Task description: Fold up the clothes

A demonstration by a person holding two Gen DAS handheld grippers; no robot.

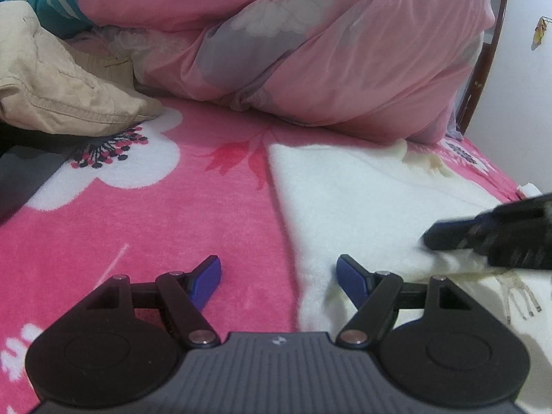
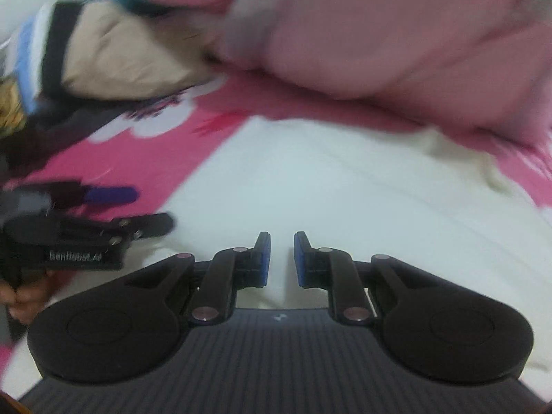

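Observation:
A fluffy white garment lies spread on the pink flowered blanket, with a giraffe print on its near right part. My left gripper stands open over the garment's left edge, one blue pad above the blanket and the other above the white cloth, with nothing between them. In the right wrist view the left gripper shows at the left, blurred. My right gripper is low over the garment's right side. Its pads stand close together with white cloth pinched and raised between them.
A bulky pink duvet fills the back of the bed. A beige garment and dark clothing lie at the left. A dark wooden bed frame and a white wall are at the right. A person's hand holds the left gripper.

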